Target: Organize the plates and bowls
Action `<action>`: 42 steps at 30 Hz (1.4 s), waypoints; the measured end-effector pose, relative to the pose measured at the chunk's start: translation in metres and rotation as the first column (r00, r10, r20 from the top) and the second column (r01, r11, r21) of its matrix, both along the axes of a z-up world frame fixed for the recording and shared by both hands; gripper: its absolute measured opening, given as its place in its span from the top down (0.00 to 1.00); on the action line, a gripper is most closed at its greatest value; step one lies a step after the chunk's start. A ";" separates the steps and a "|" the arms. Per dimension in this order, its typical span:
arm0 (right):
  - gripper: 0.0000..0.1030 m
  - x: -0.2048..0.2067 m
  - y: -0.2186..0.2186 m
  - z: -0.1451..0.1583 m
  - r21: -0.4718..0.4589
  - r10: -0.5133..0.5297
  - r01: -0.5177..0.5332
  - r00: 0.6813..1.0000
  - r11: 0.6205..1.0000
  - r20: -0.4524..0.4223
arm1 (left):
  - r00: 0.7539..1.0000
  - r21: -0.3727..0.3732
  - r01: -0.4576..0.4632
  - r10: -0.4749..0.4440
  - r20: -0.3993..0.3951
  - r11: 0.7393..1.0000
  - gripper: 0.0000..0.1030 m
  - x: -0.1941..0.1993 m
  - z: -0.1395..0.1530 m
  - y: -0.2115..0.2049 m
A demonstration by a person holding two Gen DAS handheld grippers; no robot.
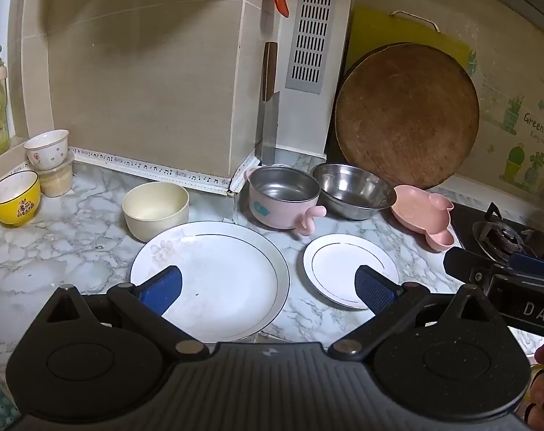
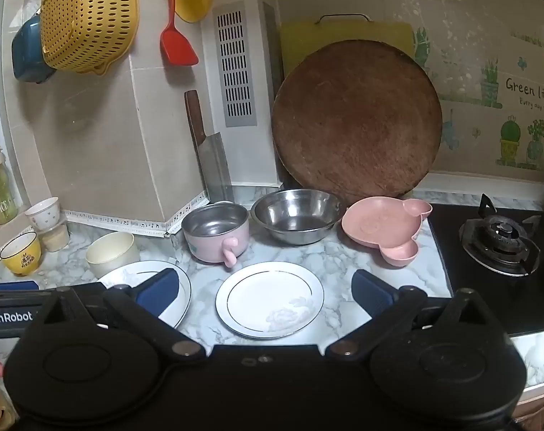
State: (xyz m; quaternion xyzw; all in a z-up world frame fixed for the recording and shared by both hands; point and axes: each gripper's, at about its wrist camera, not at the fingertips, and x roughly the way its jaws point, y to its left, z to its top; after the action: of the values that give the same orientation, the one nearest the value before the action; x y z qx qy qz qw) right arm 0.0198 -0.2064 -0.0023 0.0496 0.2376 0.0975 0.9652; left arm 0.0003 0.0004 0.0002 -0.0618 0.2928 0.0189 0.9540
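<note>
A large white plate (image 1: 218, 280) (image 2: 128, 276) and a small white plate (image 1: 343, 265) (image 2: 270, 300) lie side by side on the marble counter. Behind them stand a cream bowl (image 1: 155, 210) (image 2: 112, 253), a pink-sided steel bowl with a handle (image 1: 284, 195) (image 2: 216, 231), a steel bowl (image 1: 352, 190) (image 2: 297, 219) and a pink bear-shaped dish (image 1: 424, 215) (image 2: 386, 228). My left gripper (image 1: 268, 287) is open and empty above the large plate's right rim. My right gripper (image 2: 266, 292) is open and empty above the small plate.
A yellow bowl (image 1: 15, 197) (image 2: 20, 253) and a white cup on a jar (image 1: 47, 149) (image 2: 43, 212) stand at the left. A round wooden board (image 1: 406, 115) (image 2: 356, 118) and a cleaver (image 2: 209, 151) lean on the back wall. A gas hob (image 2: 501, 244) lies at the right.
</note>
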 end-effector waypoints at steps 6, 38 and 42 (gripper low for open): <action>0.00 0.001 0.001 0.000 0.000 0.000 0.000 1.000 1.000 -0.001 | 1.000 -0.004 0.001 -0.001 -0.004 1.000 0.00 0.005 -0.002 0.006; 0.00 0.021 0.016 -0.008 -0.002 0.093 -0.093 0.995 0.996 -0.030 | 0.997 -0.009 -0.060 0.060 -0.040 0.998 0.00 0.019 -0.010 0.018; 0.00 0.031 0.024 -0.010 -0.007 0.128 -0.129 0.991 0.992 -0.046 | 0.995 -0.040 -0.087 0.085 -0.054 0.995 0.00 0.025 -0.014 0.028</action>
State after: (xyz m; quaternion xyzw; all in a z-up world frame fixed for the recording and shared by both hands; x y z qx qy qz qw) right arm 0.0510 -0.1821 -0.0128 0.0318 0.2626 0.1571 0.9515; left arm 0.0248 0.0282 -0.0141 -0.0940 0.3148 0.0553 0.9429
